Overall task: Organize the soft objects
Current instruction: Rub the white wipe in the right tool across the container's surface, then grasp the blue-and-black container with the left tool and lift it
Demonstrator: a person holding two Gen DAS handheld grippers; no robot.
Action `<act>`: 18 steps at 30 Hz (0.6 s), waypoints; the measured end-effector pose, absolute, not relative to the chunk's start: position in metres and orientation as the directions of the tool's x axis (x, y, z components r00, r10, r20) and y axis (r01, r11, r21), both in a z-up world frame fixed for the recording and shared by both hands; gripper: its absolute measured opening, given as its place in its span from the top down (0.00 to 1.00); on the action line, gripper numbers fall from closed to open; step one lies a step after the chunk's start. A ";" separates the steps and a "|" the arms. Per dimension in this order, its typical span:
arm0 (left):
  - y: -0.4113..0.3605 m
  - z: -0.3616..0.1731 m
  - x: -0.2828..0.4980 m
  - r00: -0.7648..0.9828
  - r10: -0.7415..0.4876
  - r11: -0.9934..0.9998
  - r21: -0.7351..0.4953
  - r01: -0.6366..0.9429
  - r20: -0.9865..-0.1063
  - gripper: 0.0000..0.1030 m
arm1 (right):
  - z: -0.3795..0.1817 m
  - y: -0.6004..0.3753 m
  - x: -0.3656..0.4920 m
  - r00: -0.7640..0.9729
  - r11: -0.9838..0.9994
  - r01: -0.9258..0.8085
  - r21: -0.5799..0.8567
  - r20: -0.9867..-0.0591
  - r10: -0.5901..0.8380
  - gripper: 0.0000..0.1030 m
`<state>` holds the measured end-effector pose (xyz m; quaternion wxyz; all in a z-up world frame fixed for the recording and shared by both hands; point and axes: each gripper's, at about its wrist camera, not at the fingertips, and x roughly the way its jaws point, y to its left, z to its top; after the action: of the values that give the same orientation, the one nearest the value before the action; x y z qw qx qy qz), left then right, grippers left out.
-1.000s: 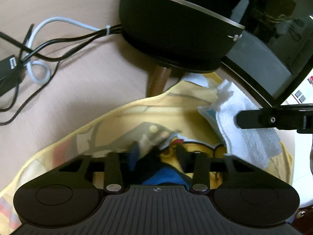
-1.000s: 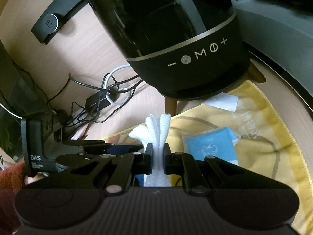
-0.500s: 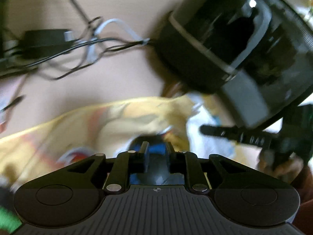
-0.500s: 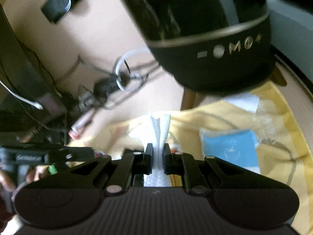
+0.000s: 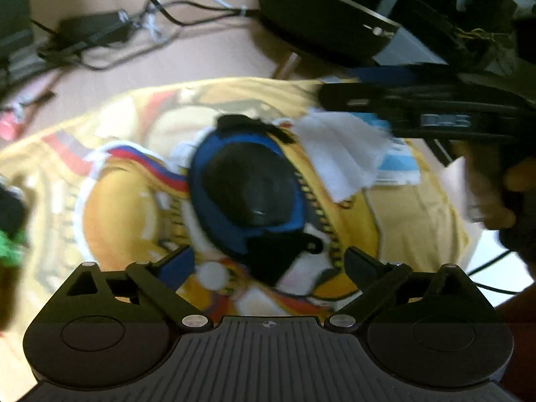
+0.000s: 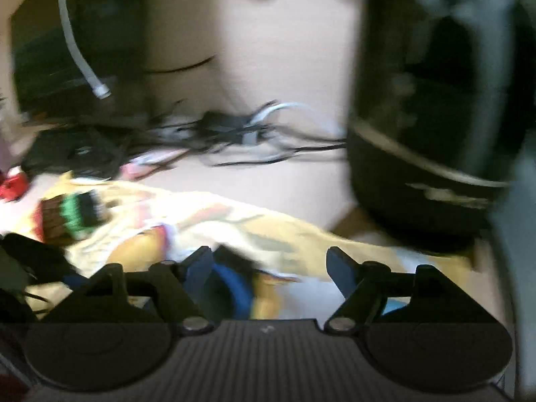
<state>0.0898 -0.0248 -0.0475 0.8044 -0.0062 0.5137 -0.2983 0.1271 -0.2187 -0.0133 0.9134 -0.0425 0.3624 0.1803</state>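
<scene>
The left gripper (image 5: 269, 259) had its jaws opening, spread wide with nothing pressed between them. Just beyond its fingers the blue-and-black pad (image 5: 249, 189) lay on the yellow cloth (image 5: 110, 207), free of any grip. A white tissue (image 5: 341, 154) lay touching the pad's far right edge, partly over a pale blue packet (image 5: 400, 164). The right gripper (image 6: 269, 266) was opening too, its fingers apart and empty above the same cloth; its view was blurred, so the tissue could not be made out there. Farther back stood a black speaker (image 5: 321, 23) and a tangle of cables (image 5: 100, 33) on the table (image 5: 207, 57).

The risk, as I judged it: the light tissue could drift or unfold, and the loose cloth could bunch and drag the pad if a finger caught it.
</scene>
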 end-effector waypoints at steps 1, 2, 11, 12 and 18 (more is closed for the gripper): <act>-0.027 -0.050 0.090 0.293 -0.486 0.823 -0.318 0.470 -0.824 0.02 | -0.021 -0.213 0.137 0.647 0.922 -0.381 0.065 -0.695 0.315 0.27; -0.028 -0.052 0.091 0.291 -0.480 0.827 -0.315 0.467 -0.828 0.02 | -0.029 -0.208 0.148 0.620 0.913 -0.401 0.077 -0.711 0.332 0.29; -0.026 -0.063 0.093 0.269 -0.486 0.835 -0.351 0.423 -0.832 0.01 | -0.066 -0.199 0.197 0.459 0.889 -0.377 0.259 -0.782 0.422 0.81; -0.025 -0.063 0.093 0.271 -0.489 0.836 -0.356 0.418 -0.829 0.01 | -0.062 -0.198 0.198 0.466 0.891 -0.380 0.250 -0.780 0.417 0.95; -0.009 -0.060 0.094 0.290 -0.490 0.849 -0.374 0.374 -0.822 0.00 | -0.015 -0.198 0.198 0.506 0.851 -0.417 0.320 -0.696 0.509 0.95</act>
<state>0.0941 -0.0091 -0.0598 0.8012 -0.0546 0.5315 -0.2695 0.1984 -0.1980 -0.0147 0.8660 0.0552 0.4190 0.2673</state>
